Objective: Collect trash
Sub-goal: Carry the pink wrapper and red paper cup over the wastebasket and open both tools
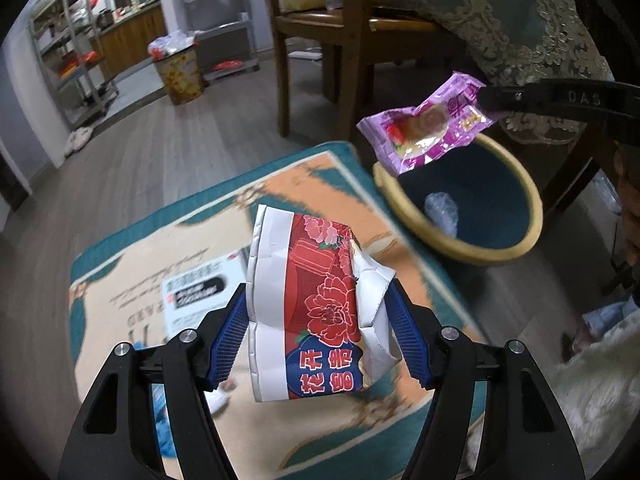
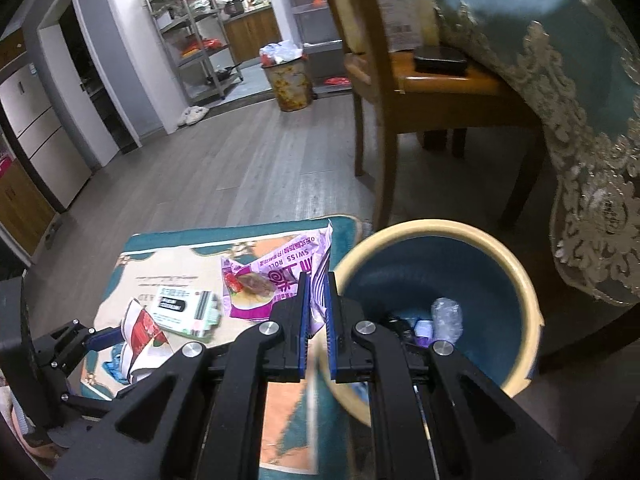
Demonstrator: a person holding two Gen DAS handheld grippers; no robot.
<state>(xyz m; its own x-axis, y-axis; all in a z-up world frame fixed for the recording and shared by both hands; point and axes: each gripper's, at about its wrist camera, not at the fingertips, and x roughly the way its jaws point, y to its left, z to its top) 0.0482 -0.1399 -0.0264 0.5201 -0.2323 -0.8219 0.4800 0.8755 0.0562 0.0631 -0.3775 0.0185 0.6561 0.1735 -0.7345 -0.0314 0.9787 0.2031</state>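
Below both tools lies a teal and peach rug on a grey wood-plank floor, with a wooden chair and a lace-edged teal cloth ahead and metal shelving further off.

The left tool is clamped on a crumpled red and white carton printed with peonies and Chinese characters. Ahead and to its right, the right tool has its pads pressed together on a purple wrapper, held over the near rim of a round bin, teal inside with a cream rim.

Only the right wrist view shows "SWISS ROLL" on the wrapper, a dark box on the chair seat, and a doorway at far left. A flat white packet lies on the rug between the tools; its print is too blurred to read.
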